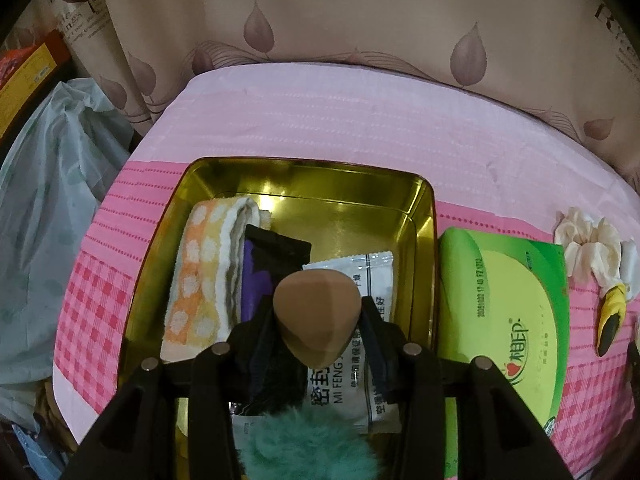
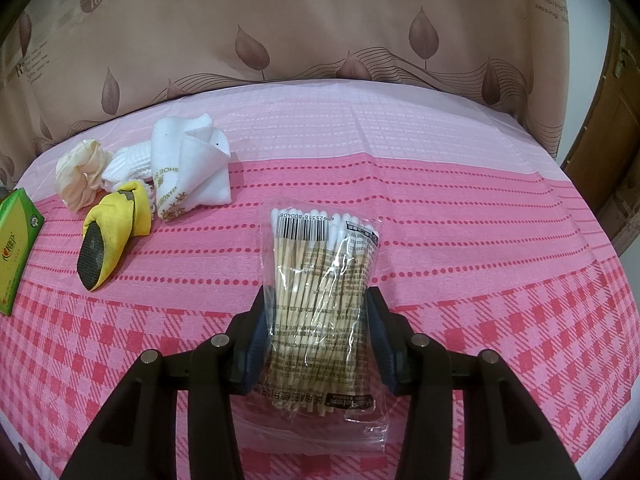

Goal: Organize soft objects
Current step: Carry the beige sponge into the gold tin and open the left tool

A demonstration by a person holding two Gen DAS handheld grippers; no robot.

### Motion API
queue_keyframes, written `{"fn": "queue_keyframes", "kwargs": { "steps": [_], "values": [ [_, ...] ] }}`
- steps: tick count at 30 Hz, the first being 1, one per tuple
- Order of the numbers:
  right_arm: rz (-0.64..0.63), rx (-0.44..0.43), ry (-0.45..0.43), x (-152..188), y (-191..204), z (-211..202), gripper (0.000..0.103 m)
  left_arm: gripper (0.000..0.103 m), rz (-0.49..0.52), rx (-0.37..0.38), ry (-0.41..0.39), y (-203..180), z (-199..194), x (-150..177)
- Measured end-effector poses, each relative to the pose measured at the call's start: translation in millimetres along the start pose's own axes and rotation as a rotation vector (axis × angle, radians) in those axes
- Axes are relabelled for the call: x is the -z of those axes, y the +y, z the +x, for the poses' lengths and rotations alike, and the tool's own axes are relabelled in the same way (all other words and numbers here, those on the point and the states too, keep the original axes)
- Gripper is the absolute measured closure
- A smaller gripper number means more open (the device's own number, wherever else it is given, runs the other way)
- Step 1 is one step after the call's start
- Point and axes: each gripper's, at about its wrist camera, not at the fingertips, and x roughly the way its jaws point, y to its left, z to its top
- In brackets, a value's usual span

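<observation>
The left gripper (image 1: 318,316), fingers pinched on a tan makeup sponge (image 1: 316,312), hovers over the gold tin (image 1: 424,216) and should release, while the right gripper (image 2: 316,328) clasps the cotton swab pack (image 2: 320,300) above the tabletop (image 2: 480,240), tin-bound next.

home | pink checked tablecloth (image 2: 460,208) | leaf-print curtain (image 2: 320,20) (wooden door (image 2: 608,132) beside)
</observation>
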Motion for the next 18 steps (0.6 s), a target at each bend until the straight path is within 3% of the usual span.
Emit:
{"fn": "queue_keyframes", "kwargs": {
  "steps": [6,18],
  "values": [
    [0.000,0.000,0.000,0.1,0.2,0.0,0.060,0.051,-0.020,-0.002,0.011,1.4,-2.4,-1.1],
    [0.000,0.001,0.000,0.2,0.1,0.1,0.060,0.050,-0.085,0.008,-0.015,15.8,-28.0,7.3]
  ]
}}
